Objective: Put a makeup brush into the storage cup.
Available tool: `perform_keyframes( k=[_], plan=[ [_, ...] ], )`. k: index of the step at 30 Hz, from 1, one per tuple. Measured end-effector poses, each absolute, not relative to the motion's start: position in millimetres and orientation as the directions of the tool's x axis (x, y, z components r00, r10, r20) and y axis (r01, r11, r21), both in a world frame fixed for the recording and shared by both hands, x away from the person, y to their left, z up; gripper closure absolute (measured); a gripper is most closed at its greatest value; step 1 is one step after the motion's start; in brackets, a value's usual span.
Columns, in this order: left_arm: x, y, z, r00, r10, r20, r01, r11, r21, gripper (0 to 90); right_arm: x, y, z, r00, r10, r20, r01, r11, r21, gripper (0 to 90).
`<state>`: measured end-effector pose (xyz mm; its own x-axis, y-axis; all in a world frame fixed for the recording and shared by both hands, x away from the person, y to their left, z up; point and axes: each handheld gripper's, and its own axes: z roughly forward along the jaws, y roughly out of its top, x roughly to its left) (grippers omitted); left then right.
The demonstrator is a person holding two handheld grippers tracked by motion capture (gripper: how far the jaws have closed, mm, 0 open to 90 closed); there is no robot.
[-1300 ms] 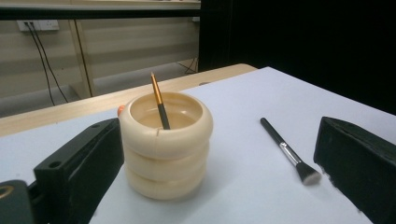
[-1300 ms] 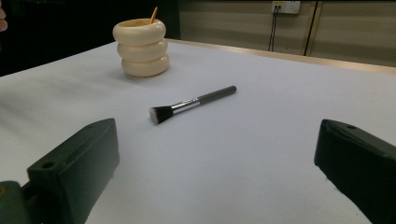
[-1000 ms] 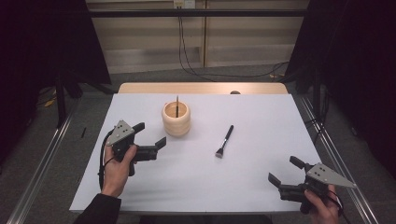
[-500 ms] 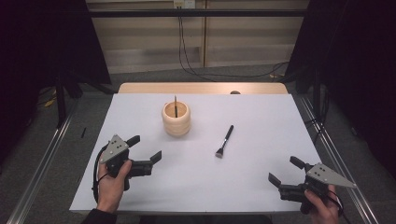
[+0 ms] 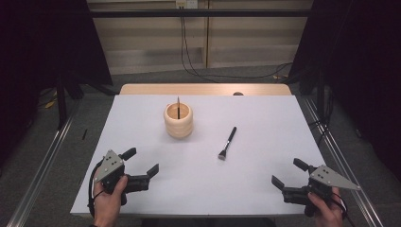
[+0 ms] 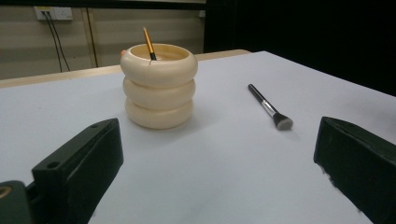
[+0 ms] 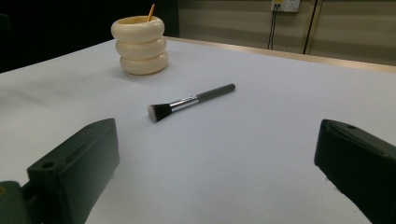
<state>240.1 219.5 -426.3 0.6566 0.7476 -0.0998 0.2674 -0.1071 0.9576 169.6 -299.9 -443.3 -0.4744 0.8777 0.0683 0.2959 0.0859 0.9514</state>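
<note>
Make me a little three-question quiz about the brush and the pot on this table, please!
1. True or false: the makeup brush lies flat on the white table cover.
2. What stands inside the cream ringed pot? A) a thin stick-like handle B) a spoon C) nothing
3. Fill in: the jaws of the left gripper and the right gripper are both ____.

Key: 1 true. 2 A. 3 open, and neither holds anything.
</note>
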Motion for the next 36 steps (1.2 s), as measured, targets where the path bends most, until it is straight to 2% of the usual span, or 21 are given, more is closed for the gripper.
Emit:
perform_keyframes(
  k=[16, 22, 28, 36],
  plan=[
    [234, 234, -434, 0.635, 0.763, -0.125, 0.262, -0.061, 0.963, 1.6, 174, -299, -442, -0.47, 0.878, 0.084, 0.277, 0.056, 0.959, 0.0],
    [233, 236, -434, 0.631, 0.767, -0.121, 0.255, -0.058, 0.965, 1.8, 184, -296, -435, -0.497, 0.865, 0.076, 0.261, 0.066, 0.963, 0.0],
    [233, 233, -433, 0.633, 0.766, -0.116, 0.251, -0.061, 0.966, 2.3, 195, -295, -426, -0.538, 0.835, 0.111, 0.304, 0.069, 0.95, 0.0],
    [233, 231, -432, 0.649, 0.752, -0.118, 0.249, -0.063, 0.966, 2.2, 218, -287, -419, -0.512, 0.854, 0.096, 0.299, 0.072, 0.952, 0.0]
  ],
)
